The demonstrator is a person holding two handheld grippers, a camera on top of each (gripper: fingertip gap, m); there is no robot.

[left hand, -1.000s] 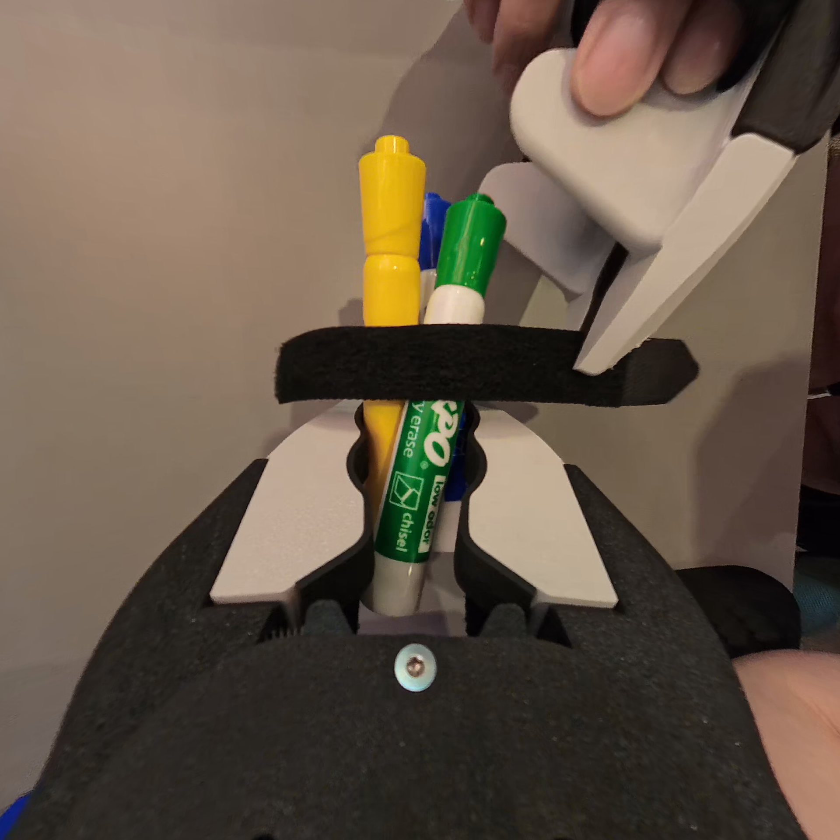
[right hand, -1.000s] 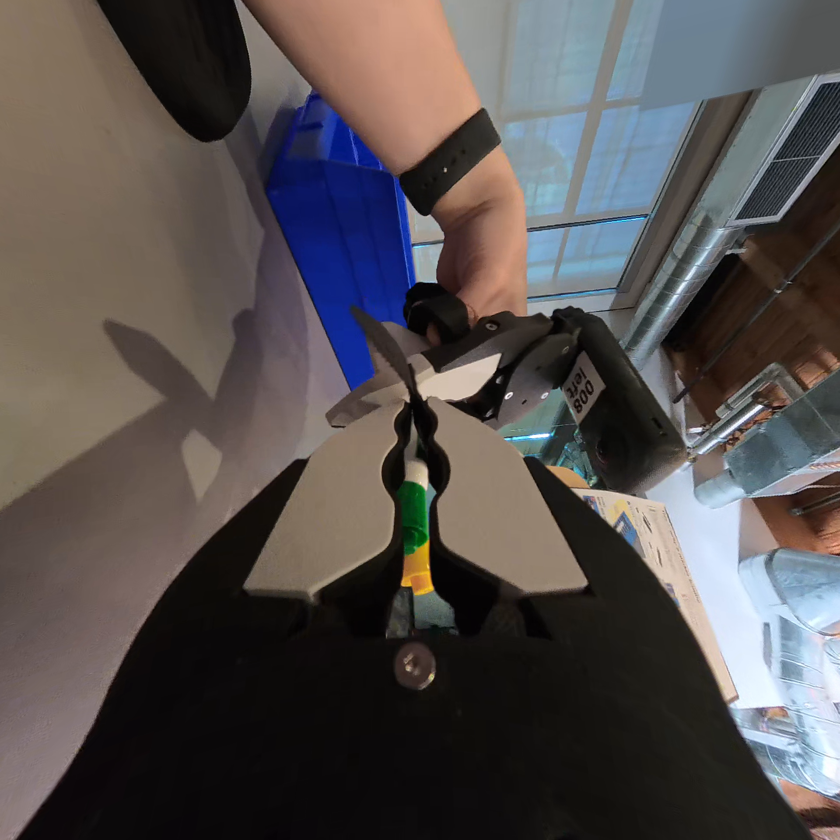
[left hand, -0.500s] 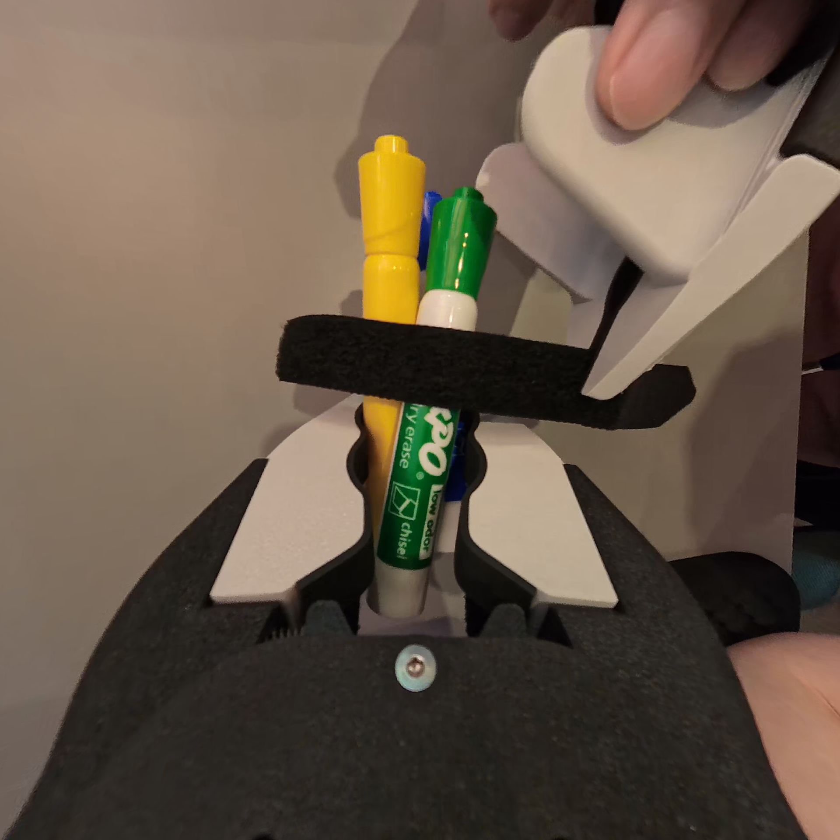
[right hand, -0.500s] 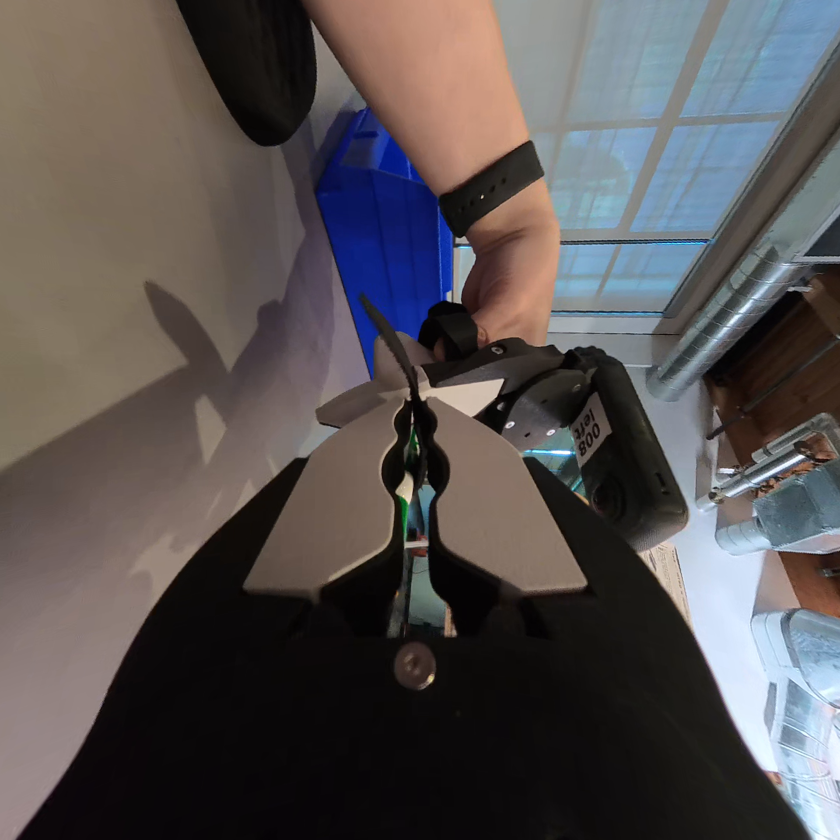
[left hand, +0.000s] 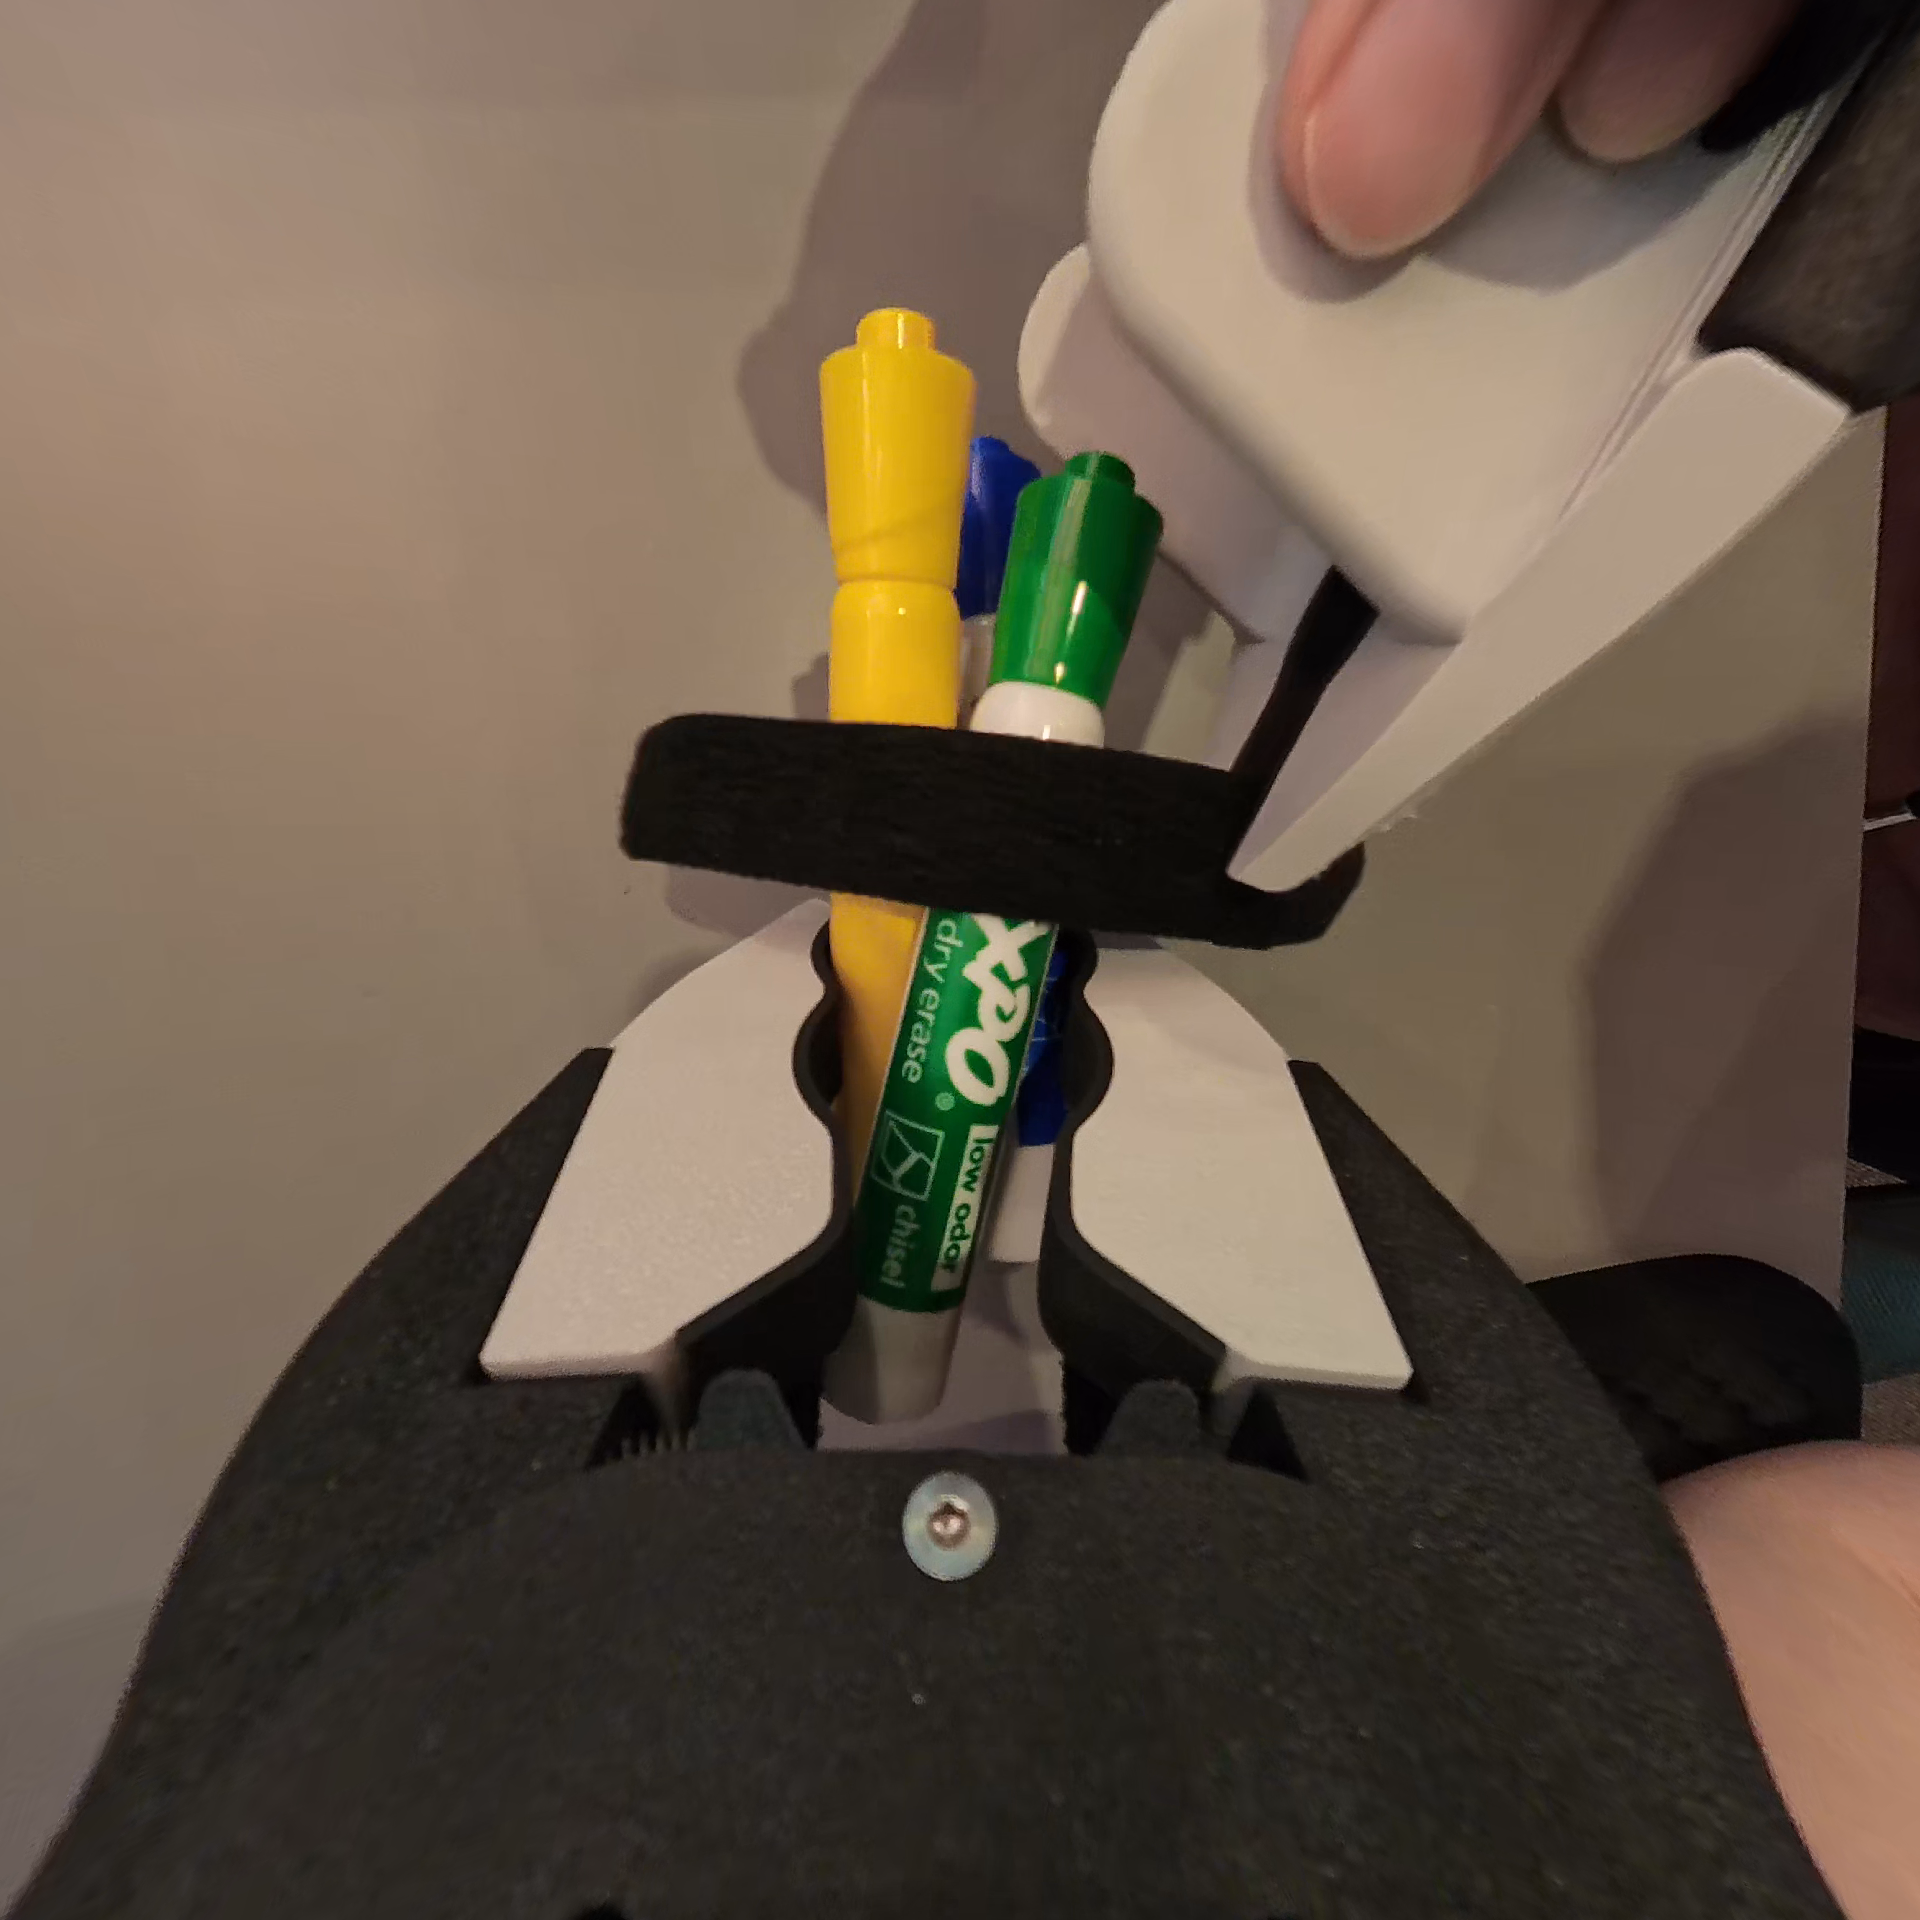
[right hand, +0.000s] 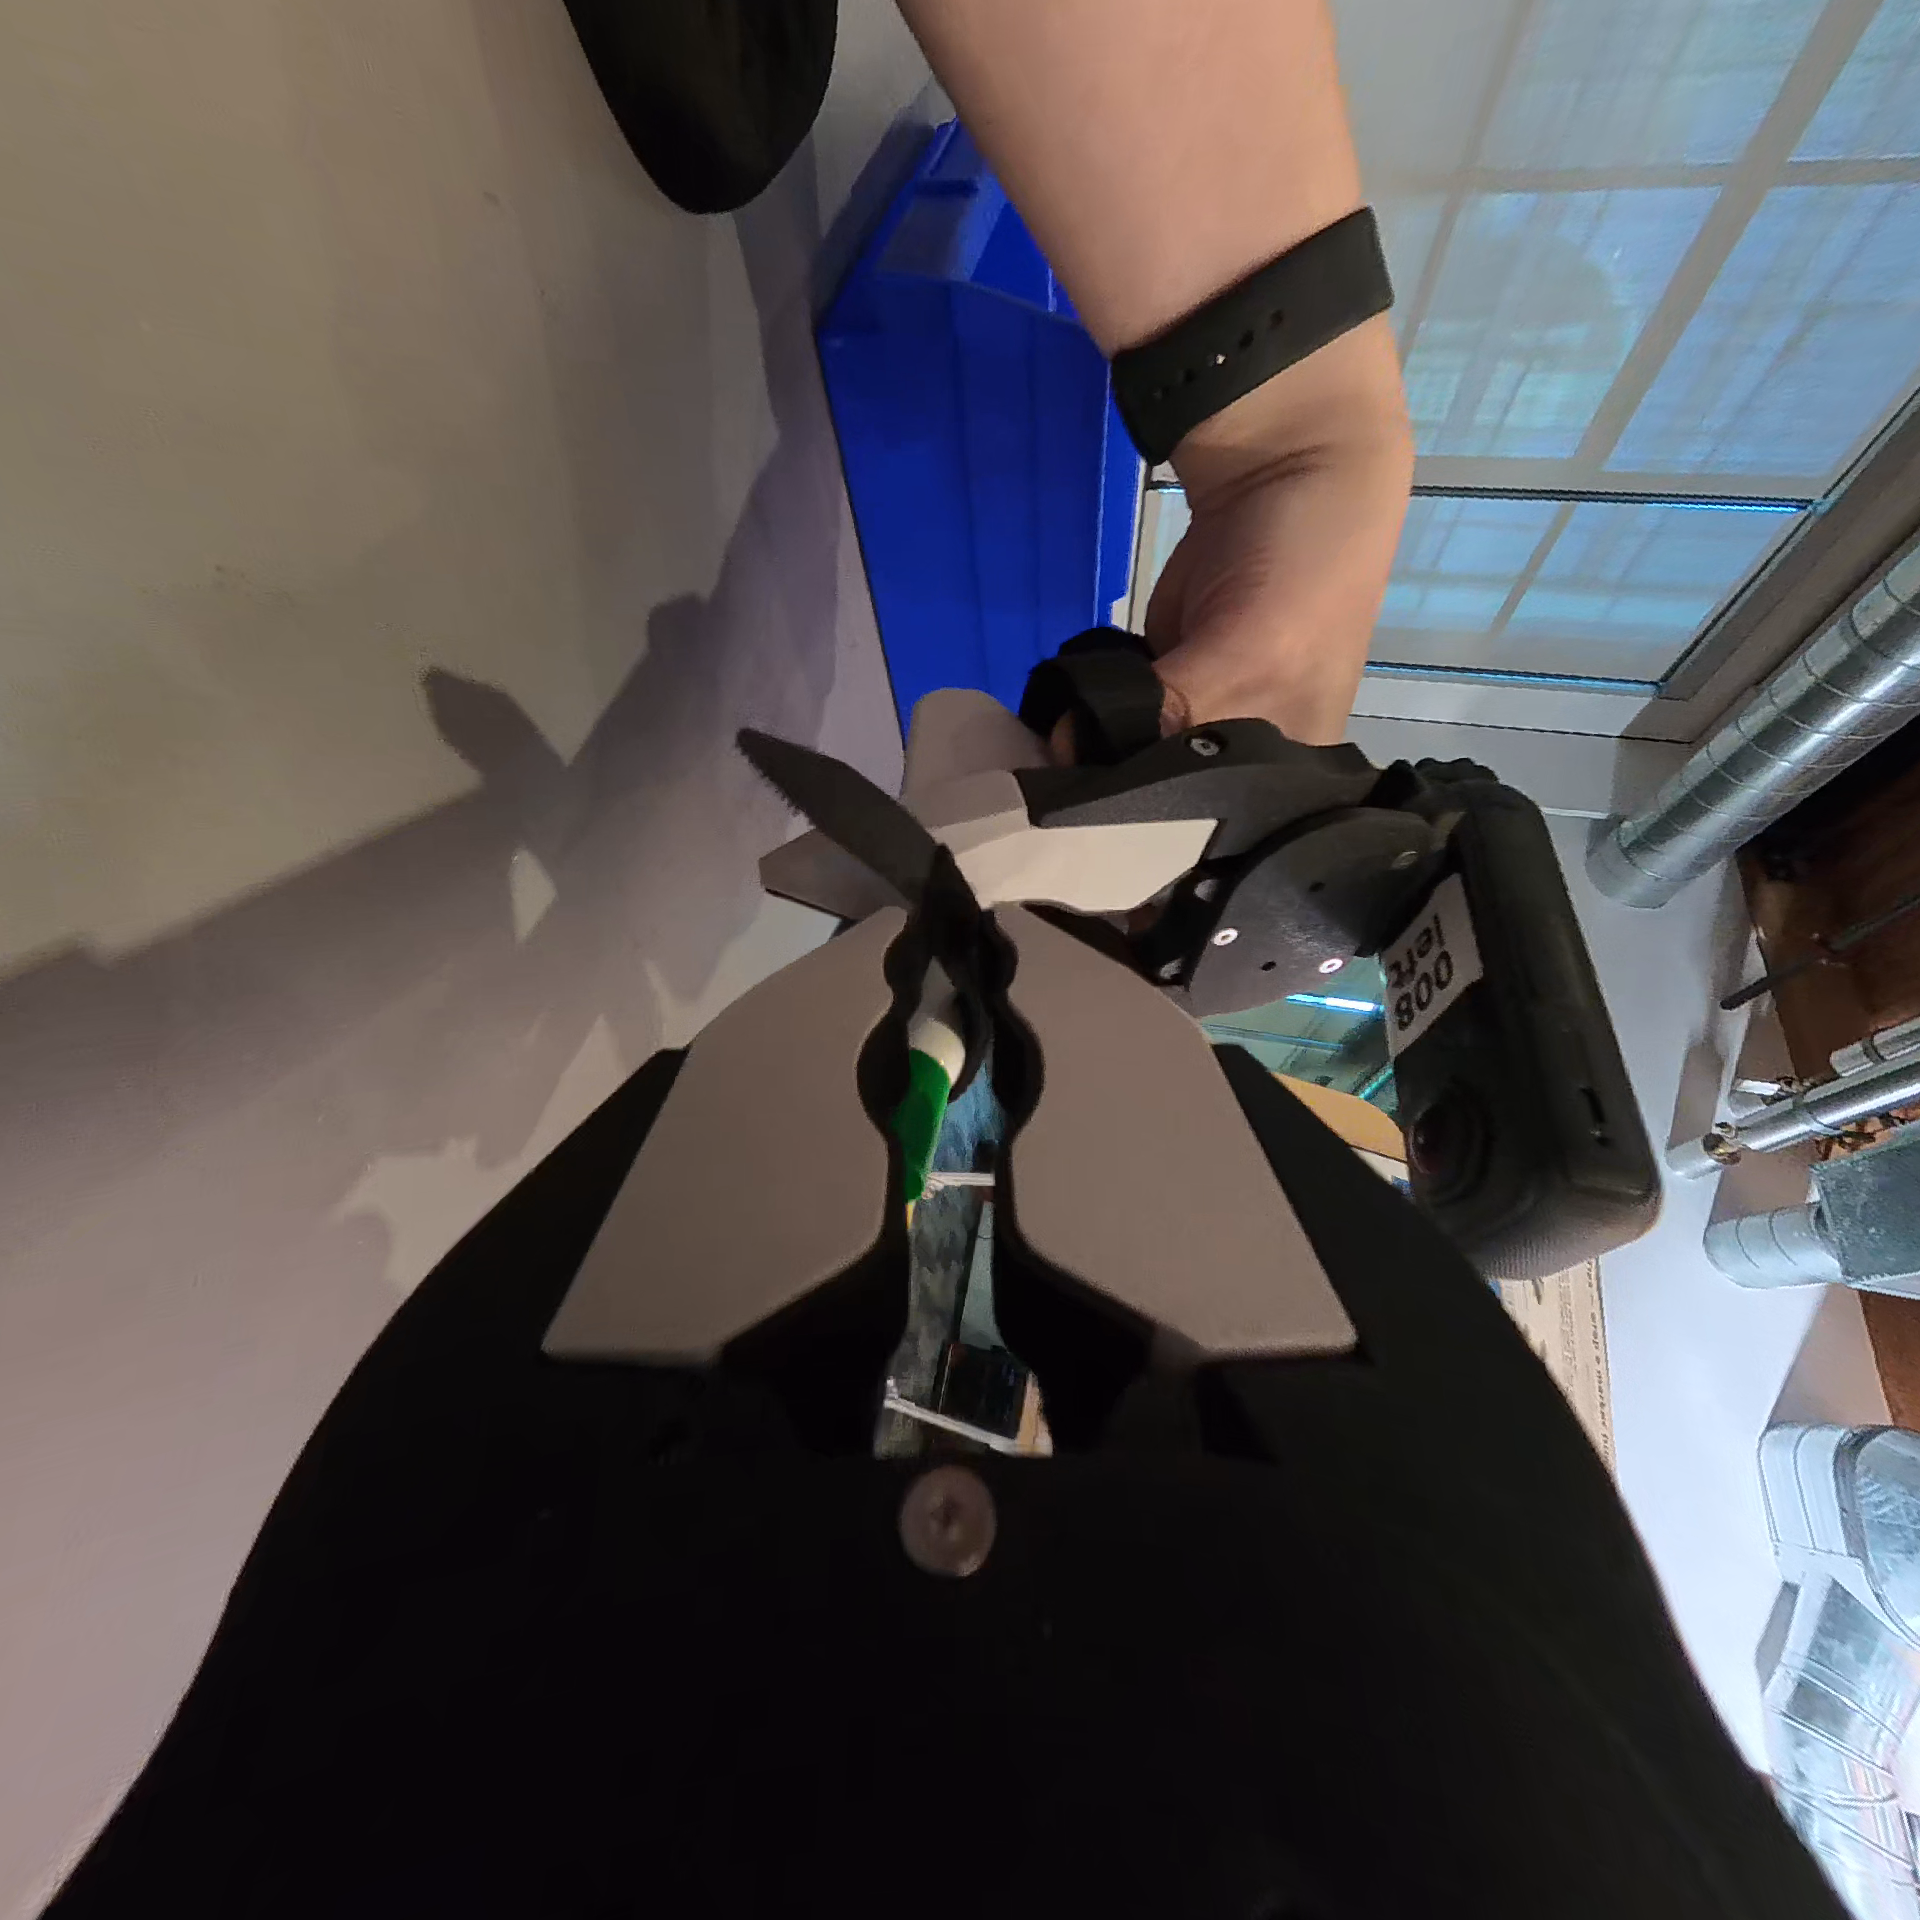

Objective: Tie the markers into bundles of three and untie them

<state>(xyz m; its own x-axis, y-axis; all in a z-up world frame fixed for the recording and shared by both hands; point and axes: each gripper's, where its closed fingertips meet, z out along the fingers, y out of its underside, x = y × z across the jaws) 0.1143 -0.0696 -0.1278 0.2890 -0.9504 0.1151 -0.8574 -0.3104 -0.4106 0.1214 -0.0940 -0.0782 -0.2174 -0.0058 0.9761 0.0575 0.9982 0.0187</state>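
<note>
In the left wrist view my left gripper point(left hand: 951, 935) is shut on three upright markers: a yellow marker point(left hand: 894, 540), a green marker point(left hand: 1070, 582) and a blue marker point(left hand: 992, 499) behind them. A black hook-and-loop strap point(left hand: 914, 821) loops around them just above my fingertips. My right gripper point(left hand: 1262, 831) comes in from the upper right, shut on the strap's right end. In the right wrist view my right gripper point(right hand: 948, 914) pinches the strap point(right hand: 800, 769). The green marker point(right hand: 920, 1101) shows between its fingers, and the left gripper point(right hand: 862, 810) is just beyond.
A grey tabletop point(right hand: 312, 416) lies behind the work. A blue bin point(right hand: 966, 416) stands on it behind the person's hand with a black wristband point(right hand: 1247, 322). A cardboard box point(right hand: 1558, 1340) and metal parts lie at the right.
My right gripper has moved closer and higher in the left wrist view, keeping hold of the strap. The strap's right end, which stuck out flat, now bends up into its fingers.
</note>
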